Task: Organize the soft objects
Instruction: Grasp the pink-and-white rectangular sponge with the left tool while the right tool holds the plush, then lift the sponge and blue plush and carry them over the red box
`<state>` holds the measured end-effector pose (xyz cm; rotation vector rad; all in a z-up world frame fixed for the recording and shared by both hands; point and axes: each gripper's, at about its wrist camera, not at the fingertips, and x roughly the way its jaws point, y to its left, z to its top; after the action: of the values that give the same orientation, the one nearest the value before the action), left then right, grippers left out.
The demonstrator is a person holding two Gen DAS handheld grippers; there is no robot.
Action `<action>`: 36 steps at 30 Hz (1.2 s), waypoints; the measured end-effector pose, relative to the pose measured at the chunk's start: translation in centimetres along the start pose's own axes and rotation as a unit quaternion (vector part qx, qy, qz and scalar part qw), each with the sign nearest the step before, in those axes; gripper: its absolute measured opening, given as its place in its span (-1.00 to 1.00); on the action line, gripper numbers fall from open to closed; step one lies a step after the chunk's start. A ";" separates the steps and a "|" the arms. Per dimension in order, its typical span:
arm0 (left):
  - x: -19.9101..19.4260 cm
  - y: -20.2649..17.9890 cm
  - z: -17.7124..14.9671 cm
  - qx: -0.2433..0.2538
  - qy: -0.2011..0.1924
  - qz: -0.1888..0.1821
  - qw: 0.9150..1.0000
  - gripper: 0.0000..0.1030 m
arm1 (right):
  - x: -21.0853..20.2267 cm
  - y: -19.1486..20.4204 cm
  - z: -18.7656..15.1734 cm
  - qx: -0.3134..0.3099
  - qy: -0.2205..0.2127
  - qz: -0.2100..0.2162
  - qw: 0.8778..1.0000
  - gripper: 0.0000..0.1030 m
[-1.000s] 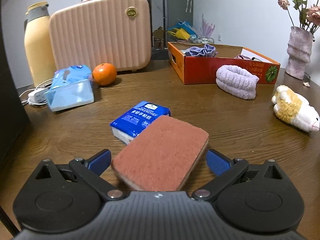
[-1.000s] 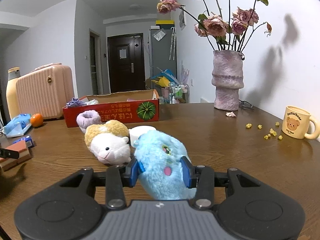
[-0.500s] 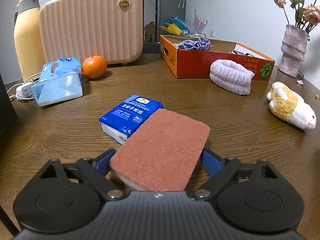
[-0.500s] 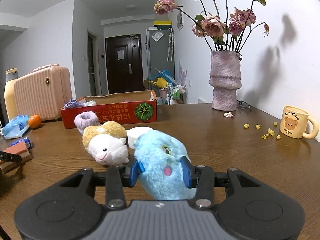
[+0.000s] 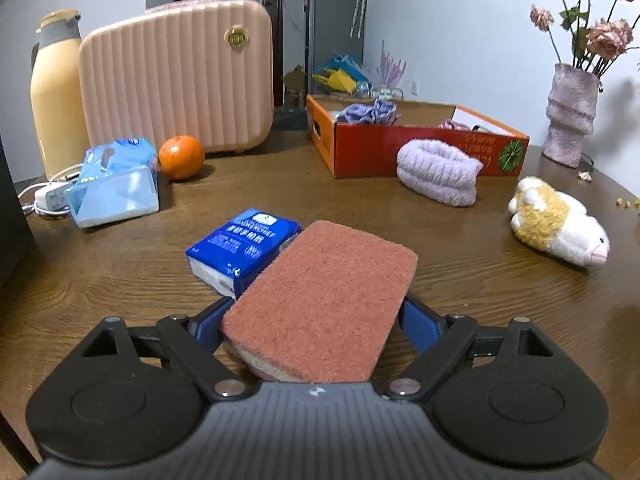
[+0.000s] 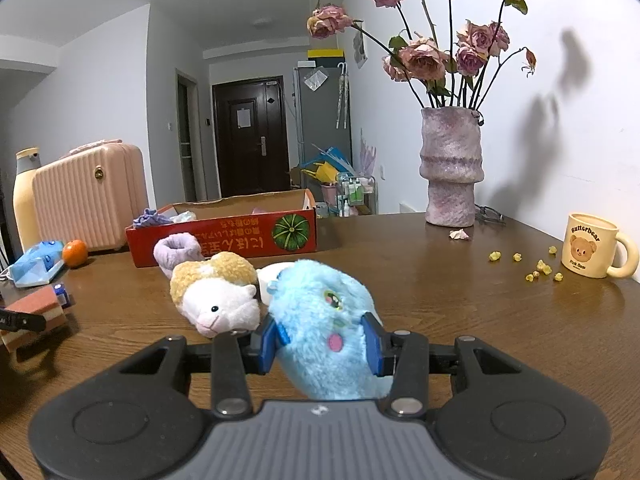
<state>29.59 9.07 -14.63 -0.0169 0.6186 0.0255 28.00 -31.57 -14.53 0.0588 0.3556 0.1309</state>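
Note:
A reddish-brown sponge (image 5: 324, 300) sits between the blue pads of my left gripper (image 5: 316, 320), which is shut on its two long sides just above the table. In the right wrist view the same sponge (image 6: 36, 308) shows at the far left. My right gripper (image 6: 322, 344) is shut on a fluffy blue plush toy (image 6: 320, 312). A yellow-and-white sheep plush (image 6: 216, 296) lies just beyond it on the left. The open red cardboard box (image 5: 360, 148) stands at the back with purple cloth inside. A lavender headband (image 5: 438, 176) lies against its front.
A blue tissue pack (image 5: 244, 244) lies beside the sponge. At the back left are an orange (image 5: 181, 157), a blue tissue bag (image 5: 114, 184), a pink suitcase (image 5: 176, 76) and a yellow flask (image 5: 56, 92). A flower vase (image 6: 450, 168) and a bear mug (image 6: 592, 244) stand on the right.
My left gripper's jaws have closed from wide apart onto the sponge's sides, and the sponge has come up slightly off the table. The right gripper still holds the blue plush.

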 end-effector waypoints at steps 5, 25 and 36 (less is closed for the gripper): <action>-1.4 -1.0 -0.1 -0.003 -0.027 0.001 1.000 0.73 | -0.1 0.1 0.0 -0.002 -0.002 0.007 1.000 -0.18; -3.9 -5.8 0.2 -0.020 -0.088 0.005 0.996 0.73 | 0.6 1.8 1.0 -0.029 -0.018 0.046 0.998 -0.18; -3.8 -7.6 1.6 -0.040 -0.113 0.011 0.993 0.73 | 2.2 3.3 2.5 -0.050 -0.034 0.064 0.996 -0.18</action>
<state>27.66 1.46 -11.11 -0.0840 0.3919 0.0723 30.56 -28.09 -12.66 -0.0126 0.2763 0.2725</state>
